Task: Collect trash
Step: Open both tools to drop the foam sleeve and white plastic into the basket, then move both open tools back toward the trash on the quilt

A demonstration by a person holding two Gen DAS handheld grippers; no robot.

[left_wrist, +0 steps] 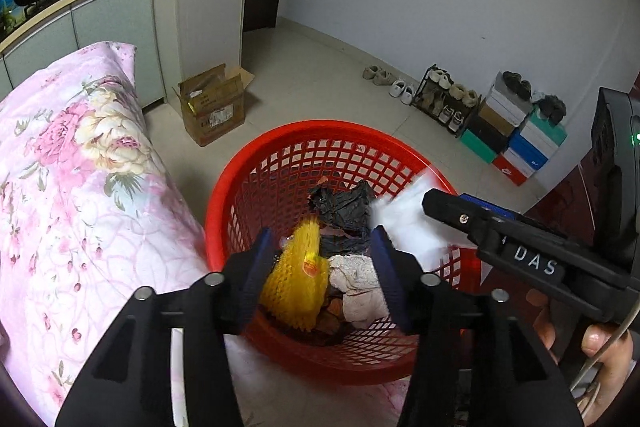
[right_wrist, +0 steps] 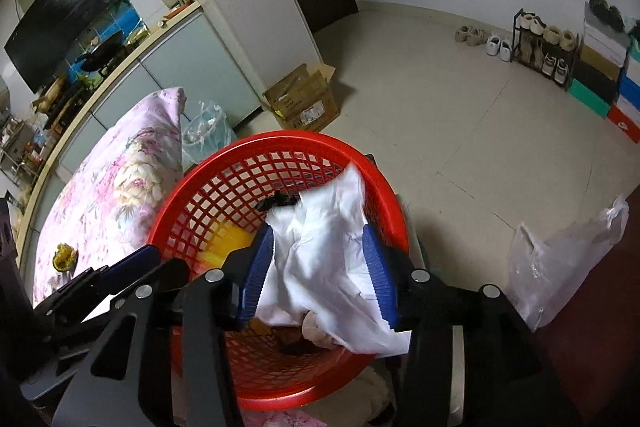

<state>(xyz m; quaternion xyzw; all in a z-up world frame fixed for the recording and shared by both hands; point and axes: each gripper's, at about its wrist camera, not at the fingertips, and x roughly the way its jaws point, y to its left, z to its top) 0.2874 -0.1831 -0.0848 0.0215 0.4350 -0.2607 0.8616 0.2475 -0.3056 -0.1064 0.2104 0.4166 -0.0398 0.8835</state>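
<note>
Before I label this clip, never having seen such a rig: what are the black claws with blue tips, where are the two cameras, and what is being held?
A person holds two hand grippers, each with a fisheye camera looking along its fingers. Both hover over a red basket on the floor beside a pink floral quilt. Left view: the left gripper, jaws apart, has a yellow foam net between them, seemingly loose. Right view: the right gripper, jaws apart, has white plastic wrap between them. Dark scraps and a crumpled tissue lie in the basket.
</note>
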